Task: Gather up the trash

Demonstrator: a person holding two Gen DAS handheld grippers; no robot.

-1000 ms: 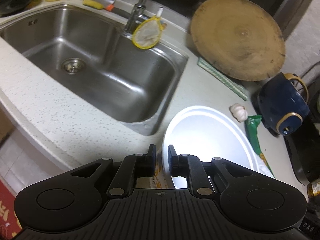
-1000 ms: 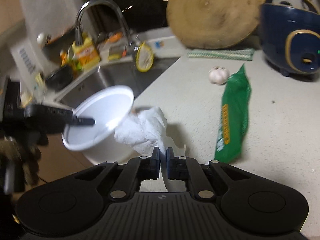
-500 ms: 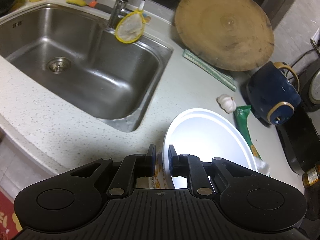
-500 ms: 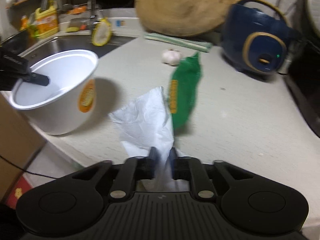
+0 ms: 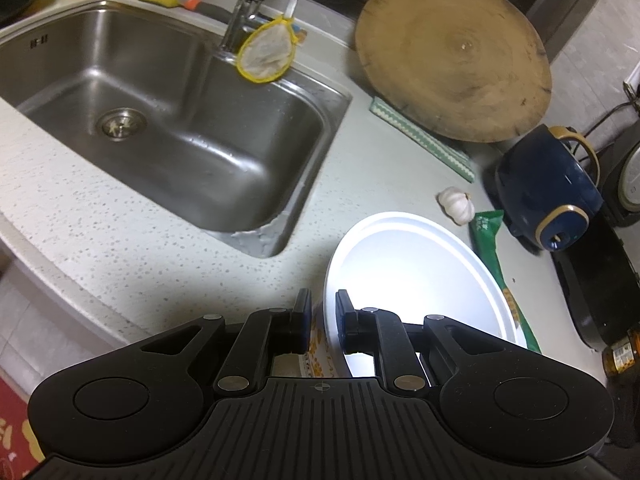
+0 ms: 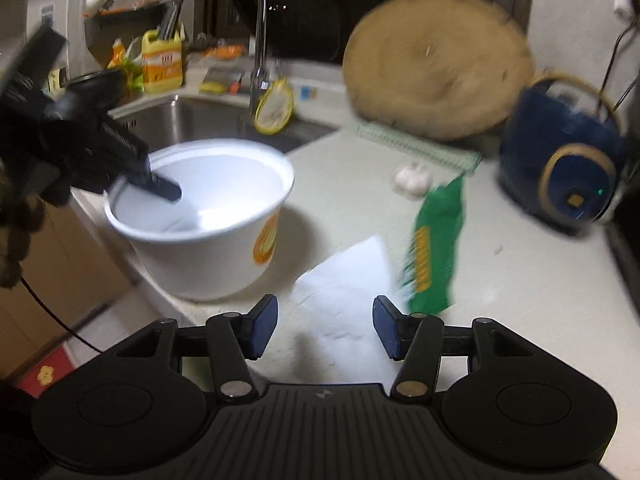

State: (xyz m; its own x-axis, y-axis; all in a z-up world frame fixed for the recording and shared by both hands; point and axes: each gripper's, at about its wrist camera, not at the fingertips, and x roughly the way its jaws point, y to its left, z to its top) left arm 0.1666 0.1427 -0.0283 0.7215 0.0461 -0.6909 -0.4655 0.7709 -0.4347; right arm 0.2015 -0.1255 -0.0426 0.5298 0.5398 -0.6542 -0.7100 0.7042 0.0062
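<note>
- Your left gripper [image 5: 323, 312] has its jaws drawn narrow on the near rim of the white bowl [image 5: 416, 276]; 1 finger sits inside the wall, 1 outside.
- Your right gripper [image 6: 325, 322] has its jaws parting, the blue pads [image 6: 262, 326] clear of the white tissue [image 6: 348, 300] that shows between them, low on the counter [image 6: 360, 208].
- From the right wrist view, the bowl stands at the counter edge to the left of the tissue, orange label facing out, with the left gripper's finger dipping inside its rim.
- Green wrapper [image 6: 436, 248] lies just right of the tissue, its near end touching or overlapping it; blur hides which.
- Garlic bulb [image 5: 456, 205] sits beyond the wrapper's far end, close to the navy appliance [image 5: 550, 196].
- Round wooden board [image 5: 452, 60] leans at the back wall, a green-and-white mat [image 5: 420, 138] at its foot.
- Steel sink [image 5: 248, 184] lies left of the bowl; a yellow-rimmed strainer [image 5: 266, 54] hangs by the tap [image 5: 244, 12].
- Yellow bottle [image 6: 163, 60] stands behind the sink.
</note>
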